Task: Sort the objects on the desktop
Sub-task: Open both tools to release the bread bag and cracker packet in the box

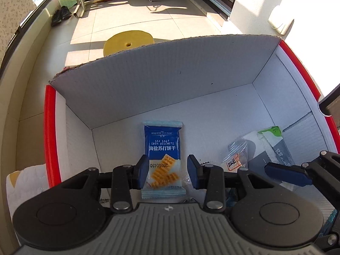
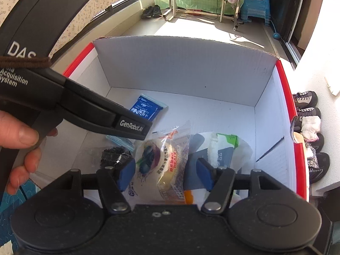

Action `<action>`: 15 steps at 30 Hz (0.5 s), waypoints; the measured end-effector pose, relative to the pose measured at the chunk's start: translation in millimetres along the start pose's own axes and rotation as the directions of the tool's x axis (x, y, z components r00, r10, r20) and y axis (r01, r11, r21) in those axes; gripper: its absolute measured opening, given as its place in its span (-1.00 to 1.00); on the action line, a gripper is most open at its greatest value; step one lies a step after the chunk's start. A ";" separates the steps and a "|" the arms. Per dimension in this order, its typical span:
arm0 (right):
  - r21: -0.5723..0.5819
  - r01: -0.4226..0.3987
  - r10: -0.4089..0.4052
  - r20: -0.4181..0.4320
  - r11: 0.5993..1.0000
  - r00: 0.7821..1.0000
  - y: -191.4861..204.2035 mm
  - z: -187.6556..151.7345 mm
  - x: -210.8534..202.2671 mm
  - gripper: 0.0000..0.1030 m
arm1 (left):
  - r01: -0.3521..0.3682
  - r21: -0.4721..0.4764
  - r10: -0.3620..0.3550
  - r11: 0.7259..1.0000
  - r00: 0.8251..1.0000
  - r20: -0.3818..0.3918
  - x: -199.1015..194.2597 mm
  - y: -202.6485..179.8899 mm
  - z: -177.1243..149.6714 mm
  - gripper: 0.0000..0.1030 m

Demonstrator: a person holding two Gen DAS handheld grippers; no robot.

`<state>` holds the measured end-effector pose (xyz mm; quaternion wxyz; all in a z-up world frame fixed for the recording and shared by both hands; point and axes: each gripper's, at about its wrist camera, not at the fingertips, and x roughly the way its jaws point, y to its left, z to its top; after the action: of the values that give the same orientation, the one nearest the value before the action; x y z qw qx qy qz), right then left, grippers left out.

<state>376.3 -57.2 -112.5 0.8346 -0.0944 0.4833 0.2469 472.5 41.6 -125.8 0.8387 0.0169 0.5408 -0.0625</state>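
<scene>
A white cardboard box (image 1: 148, 80) with red rims fills both views. My left gripper (image 1: 167, 172) hangs low inside it, shut on a blue soda biscuit packet (image 1: 162, 155) across its width. From the right wrist view, the left gripper's fingers (image 2: 131, 125) cross over that biscuit packet (image 2: 146, 108). My right gripper (image 2: 165, 174) stands open over a clear pastry packet (image 2: 163, 163); its pads flank the wrap without pressing it. That pastry packet (image 1: 235, 157) and one of the right gripper's fingers (image 1: 286, 173) also show at the right of the left wrist view.
A white, green and grey packet (image 2: 223, 146) and a clear bag of black bits (image 2: 114, 155) lie on the box floor (image 2: 201, 99). A hand (image 2: 23, 140) holds the left gripper. Shoes (image 2: 306, 106) line the floor right of the box; a yellow stool (image 1: 128, 40) stands behind it.
</scene>
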 end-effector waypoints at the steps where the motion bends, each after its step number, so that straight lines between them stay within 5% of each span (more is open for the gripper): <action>1: 0.005 -0.006 0.006 0.001 1.000 1.000 -1.4 0.2 -2.9 0.22 | 0.000 0.001 0.000 1.000 1.000 0.005 -3.8 -0.2 -0.2 -0.27; 15: -0.003 -0.005 0.005 0.057 1.000 0.998 1.4 -6.6 -70.2 0.22 | 0.016 0.013 -0.017 1.000 0.997 0.074 -85.4 -12.9 -19.9 -0.27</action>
<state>341.7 -81.2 -55.9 0.8471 -0.0875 0.4594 0.2524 418.2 38.1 -55.9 0.8575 0.0153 0.5090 -0.0734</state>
